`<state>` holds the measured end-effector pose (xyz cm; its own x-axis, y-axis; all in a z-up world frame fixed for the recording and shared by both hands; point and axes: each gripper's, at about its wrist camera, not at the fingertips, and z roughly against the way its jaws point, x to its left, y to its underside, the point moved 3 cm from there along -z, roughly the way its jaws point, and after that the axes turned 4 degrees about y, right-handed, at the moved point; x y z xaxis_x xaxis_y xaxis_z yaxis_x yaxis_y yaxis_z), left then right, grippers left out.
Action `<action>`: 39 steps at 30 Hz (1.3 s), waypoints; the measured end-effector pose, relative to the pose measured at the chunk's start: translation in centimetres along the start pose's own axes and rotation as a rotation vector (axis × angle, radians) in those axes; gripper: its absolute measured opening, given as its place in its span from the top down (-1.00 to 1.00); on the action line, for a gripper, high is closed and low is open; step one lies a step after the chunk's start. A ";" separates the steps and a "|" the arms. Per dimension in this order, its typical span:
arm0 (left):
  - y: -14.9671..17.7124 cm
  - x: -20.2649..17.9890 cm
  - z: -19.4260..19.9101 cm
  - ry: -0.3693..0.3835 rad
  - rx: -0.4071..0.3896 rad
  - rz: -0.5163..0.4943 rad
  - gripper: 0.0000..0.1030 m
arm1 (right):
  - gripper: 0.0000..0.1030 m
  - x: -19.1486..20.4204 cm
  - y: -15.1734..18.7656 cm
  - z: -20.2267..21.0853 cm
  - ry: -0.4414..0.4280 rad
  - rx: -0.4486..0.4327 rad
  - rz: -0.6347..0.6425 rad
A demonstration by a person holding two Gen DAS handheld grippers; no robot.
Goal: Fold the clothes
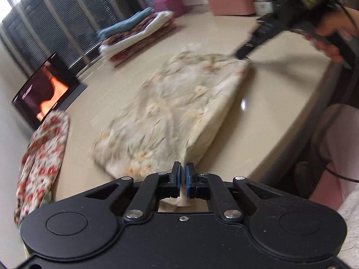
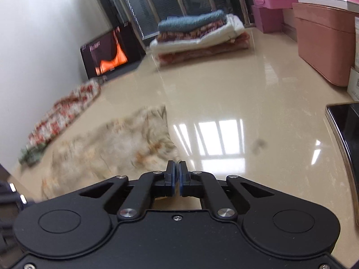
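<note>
A cream floral cloth (image 1: pixel 170 109) lies folded on the beige table (image 1: pixel 264 121), blurred by motion. My left gripper (image 1: pixel 183 170) is shut on its near corner. The right gripper (image 1: pixel 243 53) shows in the left wrist view at the cloth's far corner, held by a hand. In the right wrist view the right gripper (image 2: pixel 176 170) is shut on the edge of the same cloth (image 2: pixel 116 143), which spreads to the left below it.
A red floral garment (image 1: pixel 42 159) lies at the table's left edge. A stack of folded clothes (image 2: pixel 199 35) sits at the back. A lit screen (image 2: pixel 107 53) stands far left. Pink boxes (image 2: pixel 323 40) stand at right. A dark tray (image 2: pixel 345 125) lies right.
</note>
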<state>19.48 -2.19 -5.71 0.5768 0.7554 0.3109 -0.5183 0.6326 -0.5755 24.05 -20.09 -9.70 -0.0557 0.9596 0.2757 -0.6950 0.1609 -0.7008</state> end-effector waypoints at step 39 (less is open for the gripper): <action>-2.2 6.2 -3.4 0.098 -0.211 0.443 0.06 | -0.17 3.5 4.6 2.6 0.000 -0.074 -0.078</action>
<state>26.35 0.49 -5.14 0.3918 0.9178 -0.0648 -0.5940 0.1985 -0.7796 18.79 -16.57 -10.24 -0.0038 0.9436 0.3310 -0.6426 0.2513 -0.7238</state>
